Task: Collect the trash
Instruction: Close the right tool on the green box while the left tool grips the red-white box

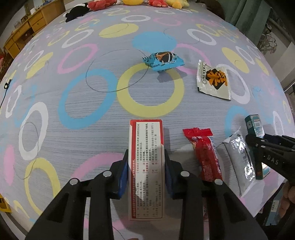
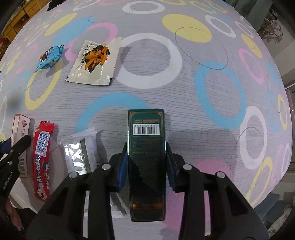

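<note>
My left gripper (image 1: 146, 162) is shut on a red-and-white carton (image 1: 145, 144) that lies on the circle-patterned sheet (image 1: 92, 110), blue pads pressing on both long sides. My right gripper (image 2: 146, 157) is shut on a dark green carton (image 2: 146, 129) with a barcode, in the same way. Between the two cartons lie a red candy wrapper (image 1: 206, 155) and a silver foil wrapper (image 1: 237, 157). Farther off rest a crumpled blue wrapper (image 1: 163, 60) and a white sachet with orange print (image 1: 213, 80).
Plush toys (image 1: 103, 4) line the far edge of the bed. A wooden cabinet (image 1: 27, 27) stands at the far left and green curtains (image 1: 245, 13) hang at the far right. The bed's near edge runs just behind both grippers.
</note>
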Motion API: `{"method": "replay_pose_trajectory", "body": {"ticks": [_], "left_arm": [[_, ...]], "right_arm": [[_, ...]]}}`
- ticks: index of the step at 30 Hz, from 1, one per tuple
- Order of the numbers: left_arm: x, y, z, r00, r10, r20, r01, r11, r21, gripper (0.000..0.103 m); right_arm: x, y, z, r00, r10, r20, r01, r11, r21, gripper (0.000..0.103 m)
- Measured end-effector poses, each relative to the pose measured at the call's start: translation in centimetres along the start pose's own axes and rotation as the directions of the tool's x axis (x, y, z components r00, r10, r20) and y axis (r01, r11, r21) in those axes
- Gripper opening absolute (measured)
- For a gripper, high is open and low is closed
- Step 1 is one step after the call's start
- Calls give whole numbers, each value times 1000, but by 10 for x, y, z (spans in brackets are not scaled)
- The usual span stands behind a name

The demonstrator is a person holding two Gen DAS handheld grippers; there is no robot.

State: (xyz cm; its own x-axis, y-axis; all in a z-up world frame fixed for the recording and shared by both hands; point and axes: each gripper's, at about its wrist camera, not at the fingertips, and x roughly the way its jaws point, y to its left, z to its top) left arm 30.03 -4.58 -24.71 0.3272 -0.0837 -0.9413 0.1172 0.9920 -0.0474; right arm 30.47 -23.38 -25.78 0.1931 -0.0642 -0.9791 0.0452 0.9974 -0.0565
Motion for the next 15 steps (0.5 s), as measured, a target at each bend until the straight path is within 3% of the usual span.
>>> {"method": "replay_pose_trajectory", "body": {"ticks": [6, 15], "left_arm": [[-11, 3, 2, 999, -21, 30, 21, 1000, -6, 33], [-36, 8, -9, 997, -39, 68, 39, 999, 3, 33]], "right_arm": [[-4, -12, 10, 1000, 11, 2, -11, 1000, 13, 34], [-39, -19, -3, 998, 37, 55, -37, 999, 4, 34]]}}
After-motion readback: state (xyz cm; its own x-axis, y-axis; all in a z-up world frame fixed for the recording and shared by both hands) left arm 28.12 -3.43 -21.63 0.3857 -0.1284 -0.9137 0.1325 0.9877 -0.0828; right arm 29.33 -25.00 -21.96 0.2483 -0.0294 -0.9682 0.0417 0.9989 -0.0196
